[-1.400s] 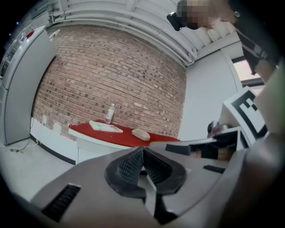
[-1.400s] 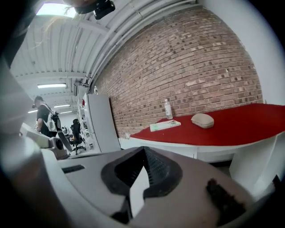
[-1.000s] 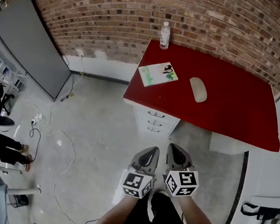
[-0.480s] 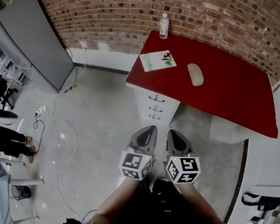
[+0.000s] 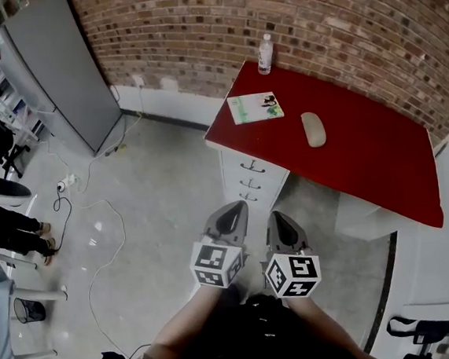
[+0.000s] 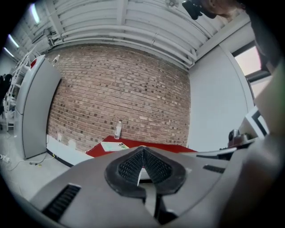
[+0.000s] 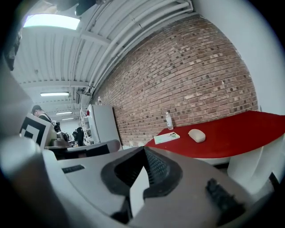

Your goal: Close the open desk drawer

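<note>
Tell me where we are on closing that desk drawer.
Done: nothing that shows. In hand: the approach; the left gripper and right gripper are shut, empty, over the floor short of the desk. Left: reach the drawers and push the open one in. Their three fronts look nearly flush from the head view, so I cannot tell which stands out.

Nearer desk (image 5: 365,161): left gripper (image 5: 233,208), right gripper (image 5: 280,216)
</note>
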Available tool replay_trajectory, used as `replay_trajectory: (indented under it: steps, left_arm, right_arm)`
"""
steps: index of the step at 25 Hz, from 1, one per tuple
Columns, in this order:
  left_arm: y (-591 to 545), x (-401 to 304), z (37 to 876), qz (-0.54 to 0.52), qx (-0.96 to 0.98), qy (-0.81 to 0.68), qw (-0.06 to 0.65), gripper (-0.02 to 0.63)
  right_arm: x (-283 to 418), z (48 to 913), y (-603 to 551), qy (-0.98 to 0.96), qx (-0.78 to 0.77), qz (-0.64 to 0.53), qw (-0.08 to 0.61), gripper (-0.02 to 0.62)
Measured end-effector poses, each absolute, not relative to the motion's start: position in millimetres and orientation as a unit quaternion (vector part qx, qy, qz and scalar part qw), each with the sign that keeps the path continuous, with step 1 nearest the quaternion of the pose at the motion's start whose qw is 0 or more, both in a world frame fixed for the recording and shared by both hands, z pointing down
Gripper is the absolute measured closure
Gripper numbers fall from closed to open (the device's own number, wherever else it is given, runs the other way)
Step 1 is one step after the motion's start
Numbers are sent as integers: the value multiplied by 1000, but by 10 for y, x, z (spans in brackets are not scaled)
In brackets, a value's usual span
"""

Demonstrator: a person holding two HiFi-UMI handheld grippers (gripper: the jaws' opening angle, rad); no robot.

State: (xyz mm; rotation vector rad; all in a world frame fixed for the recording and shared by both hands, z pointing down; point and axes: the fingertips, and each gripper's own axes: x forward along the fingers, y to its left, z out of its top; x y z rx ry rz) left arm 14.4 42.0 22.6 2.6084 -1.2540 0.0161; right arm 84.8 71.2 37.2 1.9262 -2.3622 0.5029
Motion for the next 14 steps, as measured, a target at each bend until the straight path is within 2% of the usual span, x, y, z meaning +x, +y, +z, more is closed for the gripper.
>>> replay_trajectory:
  steps: [14]
  left_arm:
    - [338, -278, 284, 5, 878, -462, 127, 597]
  right_arm:
    - [455, 385, 590, -786, 599, 143, 46, 589]
